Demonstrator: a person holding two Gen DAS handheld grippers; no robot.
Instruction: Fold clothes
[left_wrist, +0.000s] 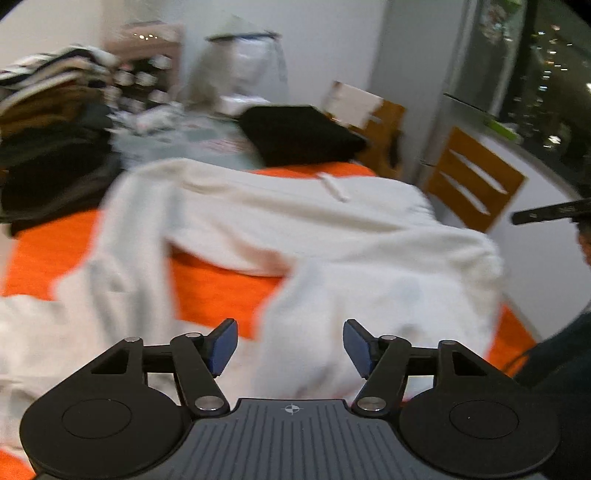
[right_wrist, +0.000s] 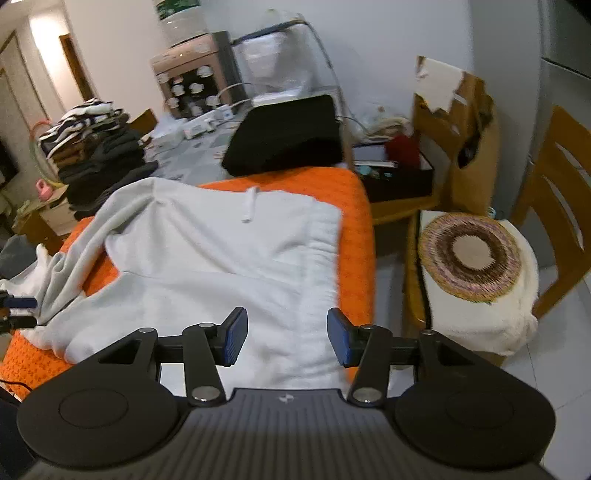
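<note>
A: Item, near: left gripper (left_wrist: 290, 345) and right gripper (right_wrist: 287, 338), jaws apart, nothing between them.

B: Garment?

A: White garment (right_wrist: 221, 251) on the orange cover (right_wrist: 354, 206); part-folded by my reading, one sleeve (right_wrist: 74, 258) trailing off the cover's left edge.

B: Room?

A: Cover's right edge drops to floor; beyond, black cushion (right_wrist: 288, 136), folded stack (right_wrist: 99, 155).

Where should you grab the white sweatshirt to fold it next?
Probably the loose sleeve trailing off the left of the white sweatshirt. It lies bunched and raised over the orange cover, so the left tool, jaws open and empty, could come from the near left and pinch the fold. The body lies flat, harder to pinch.
</note>
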